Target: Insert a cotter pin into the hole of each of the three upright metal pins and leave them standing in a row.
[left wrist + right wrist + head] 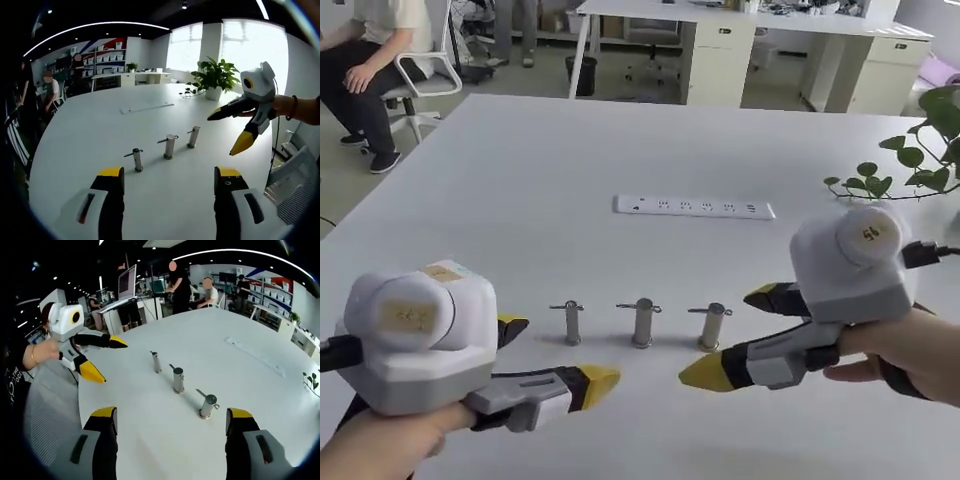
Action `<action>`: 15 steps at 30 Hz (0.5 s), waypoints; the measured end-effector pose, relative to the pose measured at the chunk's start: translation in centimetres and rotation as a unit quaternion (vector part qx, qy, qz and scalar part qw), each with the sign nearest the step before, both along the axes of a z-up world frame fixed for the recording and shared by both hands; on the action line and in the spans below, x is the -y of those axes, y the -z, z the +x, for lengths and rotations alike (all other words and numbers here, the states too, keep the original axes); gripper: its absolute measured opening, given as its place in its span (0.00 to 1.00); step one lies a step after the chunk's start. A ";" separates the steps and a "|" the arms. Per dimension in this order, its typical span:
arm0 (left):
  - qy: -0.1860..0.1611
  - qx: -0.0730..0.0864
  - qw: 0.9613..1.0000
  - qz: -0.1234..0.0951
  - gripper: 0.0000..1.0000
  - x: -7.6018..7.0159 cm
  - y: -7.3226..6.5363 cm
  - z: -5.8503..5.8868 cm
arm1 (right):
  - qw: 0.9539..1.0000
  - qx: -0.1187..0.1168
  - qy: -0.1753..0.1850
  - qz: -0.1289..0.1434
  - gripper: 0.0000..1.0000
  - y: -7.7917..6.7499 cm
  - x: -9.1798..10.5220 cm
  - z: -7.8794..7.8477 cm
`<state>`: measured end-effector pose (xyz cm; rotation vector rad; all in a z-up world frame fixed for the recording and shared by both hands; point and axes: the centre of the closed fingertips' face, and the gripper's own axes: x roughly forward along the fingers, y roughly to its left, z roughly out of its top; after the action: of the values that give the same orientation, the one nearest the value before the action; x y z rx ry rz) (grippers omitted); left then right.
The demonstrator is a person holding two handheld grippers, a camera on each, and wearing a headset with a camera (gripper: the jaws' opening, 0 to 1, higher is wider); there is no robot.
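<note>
While the left claw and the right claw are held apart and empty, three metal pins are seen upright in a row on the bench
The left pin, middle pin and right pin are set between the claws with long axes vertical; a cotter pin is passed crosswise through each head, lying along the row. Writing on the left gripper's label cannot be read
</note>
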<state>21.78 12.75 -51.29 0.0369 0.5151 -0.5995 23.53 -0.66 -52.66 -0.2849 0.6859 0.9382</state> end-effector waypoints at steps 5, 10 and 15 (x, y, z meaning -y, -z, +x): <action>-0.001 0.012 1.000 -0.003 0.82 0.3 -1.0 -0.3 | 0.998 -0.015 0.052 0.029 0.96 -0.6 0.6 -0.5; -0.007 0.005 1.000 0.000 0.87 0.1 -0.9 -0.7 | 0.996 -0.026 0.066 0.051 0.98 -1.2 1.0 -1.8; -0.009 -0.003 1.000 0.005 0.92 -0.2 -0.9 -1.3 | 0.995 -0.022 0.071 0.065 0.99 -1.4 1.4 -3.1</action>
<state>20.49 12.91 -50.37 0.0399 0.5247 -0.5799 20.42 -2.07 -51.21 -0.0984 0.6730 0.8512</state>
